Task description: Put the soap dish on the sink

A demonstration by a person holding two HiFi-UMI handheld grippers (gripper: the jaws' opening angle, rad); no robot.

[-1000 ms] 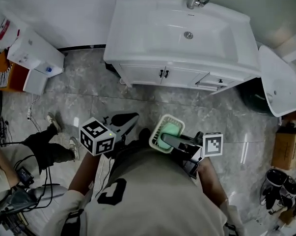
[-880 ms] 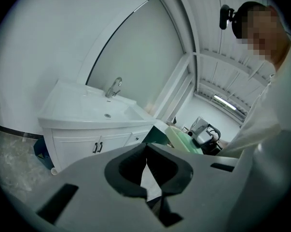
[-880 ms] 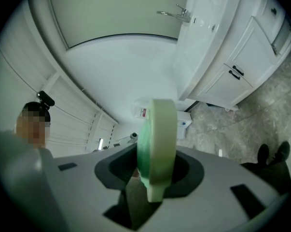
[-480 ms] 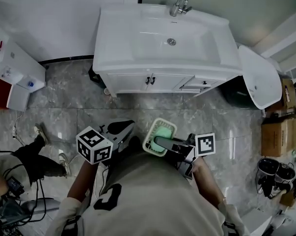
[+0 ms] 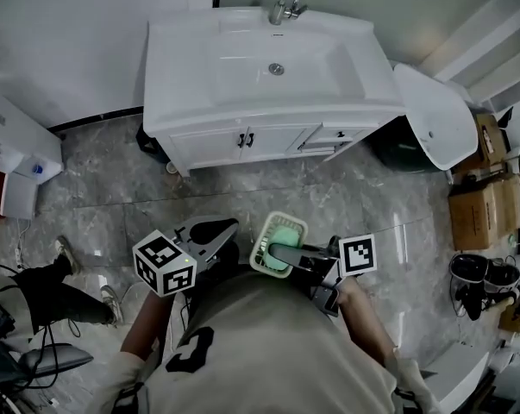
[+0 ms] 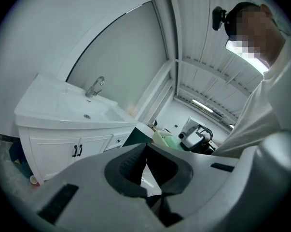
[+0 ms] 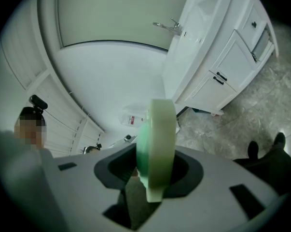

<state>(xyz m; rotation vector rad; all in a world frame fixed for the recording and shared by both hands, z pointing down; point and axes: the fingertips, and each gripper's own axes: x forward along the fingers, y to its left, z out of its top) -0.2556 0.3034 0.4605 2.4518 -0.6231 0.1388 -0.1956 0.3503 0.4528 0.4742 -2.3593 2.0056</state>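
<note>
two grippers: the right gripper (image 5: 278, 248) is closed on one end of the soap dish (image 5: 284, 229), and the open face of the dish is turned up. the left gripper (image 5: 223, 226) has its jaws together with nothing in them.
soap dish: pale green with slats, held in the air just in front of the person's body, well apart from the sink (image 5: 182, 67).
risk, grip: the dish is pinched at one end only, so i think it can swing or slip out on the way and fall on the hard floor (image 5: 354, 197).
risk, arrival: if it comes in too low, the free end may knock the front edge of the counter.
risk, release: if it is let go near the basin slope, it may slide in.
floor: shiny grey tiles that look like marble.
sink: white, on a white cabinet (image 5: 242, 141). the flat rims beside the basin are bare, and the faucet (image 5: 285, 3) is at the back.
room: a white wall behind, cardboard boxes (image 5: 479, 205) at the right, and another person's leg (image 5: 61, 291) at the left.
</note>
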